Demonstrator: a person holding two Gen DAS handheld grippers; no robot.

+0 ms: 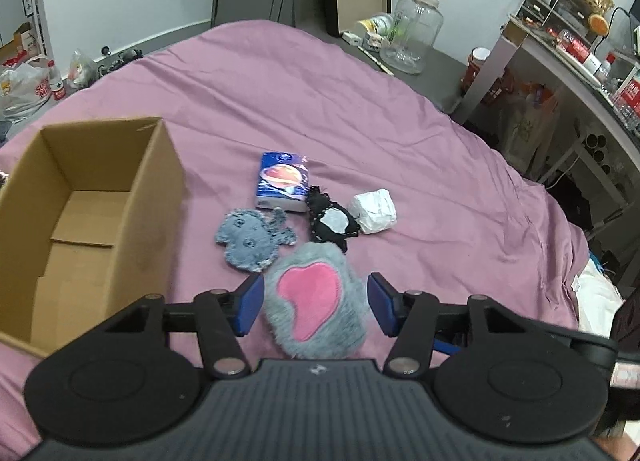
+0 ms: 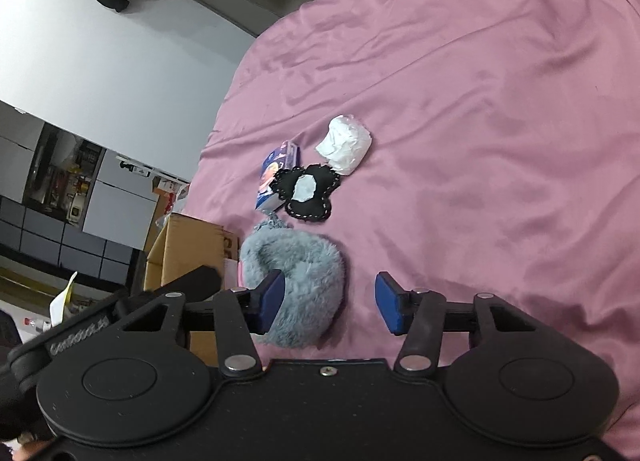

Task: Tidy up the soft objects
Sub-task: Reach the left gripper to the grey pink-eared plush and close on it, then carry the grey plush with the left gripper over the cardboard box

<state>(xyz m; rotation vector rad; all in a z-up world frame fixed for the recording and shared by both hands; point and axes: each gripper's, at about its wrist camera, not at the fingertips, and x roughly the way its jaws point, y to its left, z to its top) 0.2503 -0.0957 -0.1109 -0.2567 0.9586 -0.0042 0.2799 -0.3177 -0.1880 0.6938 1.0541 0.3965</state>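
With its blue jaws spread wide on either side of the grey furry pad with the pink heart (image 1: 316,299) but not yet touching it, the left gripper (image 1: 314,303) appears poised for the first pick, and the next move would call for closing on the fur and carrying it left to the one empty cardboard box (image 1: 92,197). The right gripper (image 2: 330,303) is likewise wide open and holds nothing. Five items lie clustered on the purple bedsheet (image 1: 360,101): that pad, one blue-grey plush (image 1: 252,239), one black stitched pouch (image 1: 332,223), one white wad (image 1: 374,210) and one tissue pack (image 1: 282,181).
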